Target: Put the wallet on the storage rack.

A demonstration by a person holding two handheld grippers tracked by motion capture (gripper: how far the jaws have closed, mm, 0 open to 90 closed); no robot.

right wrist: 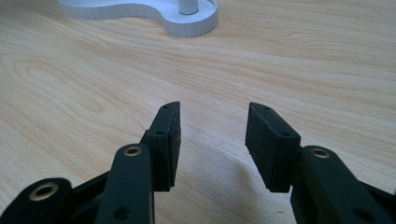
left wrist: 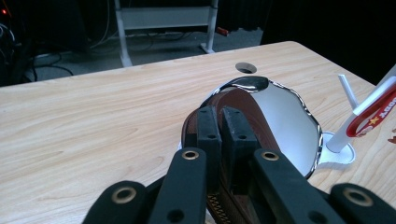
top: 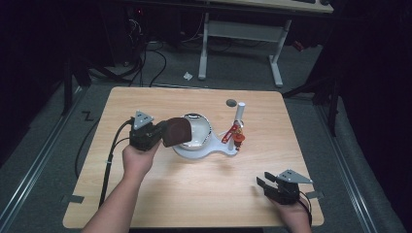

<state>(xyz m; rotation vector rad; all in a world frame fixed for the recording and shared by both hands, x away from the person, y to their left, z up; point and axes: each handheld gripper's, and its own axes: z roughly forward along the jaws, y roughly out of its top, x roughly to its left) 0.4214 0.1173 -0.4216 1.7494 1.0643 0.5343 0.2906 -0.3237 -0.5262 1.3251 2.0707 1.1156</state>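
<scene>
The left gripper [top: 163,134] is clamped on a dark brown pouch [top: 176,131], held at the rim of a shiny metal bowl [top: 201,132] on a white stand [top: 214,150]. The left gripper view shows the pouch's zipper [left wrist: 215,205]. The right gripper [top: 265,183] rests half open, holding nothing, on the table [top: 194,189].

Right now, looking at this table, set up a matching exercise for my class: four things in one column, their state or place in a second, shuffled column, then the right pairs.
Things:
1. left gripper
2. right gripper
3. brown pouch
4. white stand

States or places:
A. resting on the table under the shiny bowl
B. fingers apart, nothing between them
C. held up at the bowl's rim
D. fingers shut on something

Pairs: 1-D, 2-B, 3-C, 4-A
</scene>
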